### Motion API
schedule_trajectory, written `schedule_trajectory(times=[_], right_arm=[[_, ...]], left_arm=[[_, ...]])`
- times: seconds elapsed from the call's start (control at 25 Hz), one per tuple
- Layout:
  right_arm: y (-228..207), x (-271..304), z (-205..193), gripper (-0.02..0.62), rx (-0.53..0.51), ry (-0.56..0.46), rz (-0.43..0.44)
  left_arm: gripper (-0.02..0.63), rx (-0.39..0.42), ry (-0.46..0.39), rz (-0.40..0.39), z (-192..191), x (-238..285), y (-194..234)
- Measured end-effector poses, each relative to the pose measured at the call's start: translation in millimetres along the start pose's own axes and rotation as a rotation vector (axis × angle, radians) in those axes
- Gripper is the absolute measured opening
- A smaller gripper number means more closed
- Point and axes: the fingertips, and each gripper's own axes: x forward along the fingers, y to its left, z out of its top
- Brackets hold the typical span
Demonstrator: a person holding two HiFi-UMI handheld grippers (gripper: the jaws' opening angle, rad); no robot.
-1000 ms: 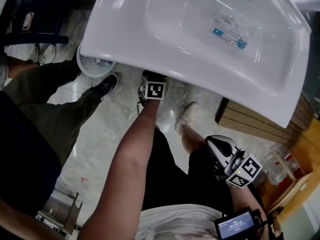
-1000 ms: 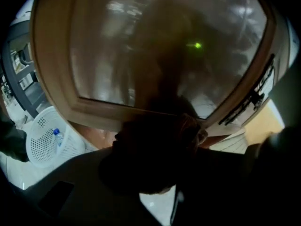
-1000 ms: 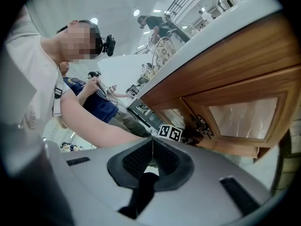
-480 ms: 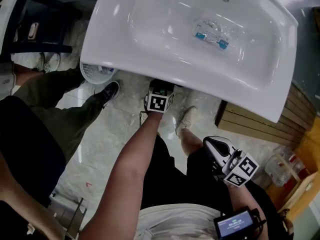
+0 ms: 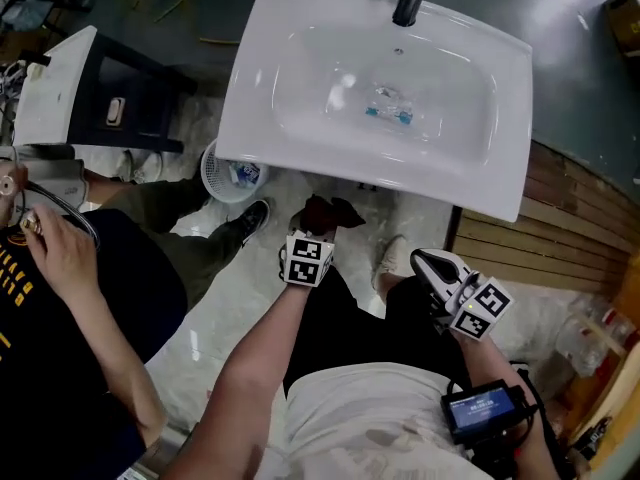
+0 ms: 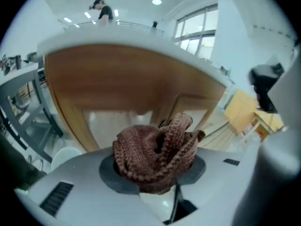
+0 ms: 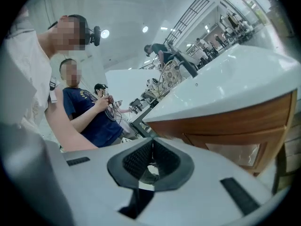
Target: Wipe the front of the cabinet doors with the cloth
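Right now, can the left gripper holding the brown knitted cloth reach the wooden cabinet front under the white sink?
Probably yes. The left gripper, shut on the brown knitted cloth, points straight at the wooden cabinet front below the white sink, and nothing stands between them in the left gripper view.

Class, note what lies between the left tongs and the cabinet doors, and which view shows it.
The brown cloth, clamped in the left tongs, faces the cabinet doors; the left gripper view shows it.
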Motion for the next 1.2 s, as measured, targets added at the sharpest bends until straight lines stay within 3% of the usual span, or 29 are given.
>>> schedule_trajectory(times=[0.2,0.48,0.72,1.2], right_arm=[[6.1,-19.7,50.4,0.014,-0.053,-0.062,-0.021],[17.7,-55.6,96.8,0.014,-0.103,-0.09,-0.07],[29.9,-66.2,126.3,0.014,-0.138,-0.126,-0.101],[53.0,-43.8,166.7,0.014,-0.193,-0.171,-0.106]], left_arm=[[0.158,0.09,-0.128,-0.088,80.0,-70.8,-68.9],[0.158,0.09,-0.239,-0.197,151.5,-141.1,-125.4],[0.158,0.082,-0.287,-0.249,190.7,-184.1,-132.7],[0.158,0.112,-0.336,-0.266,231.6,-198.4,-114.0]])
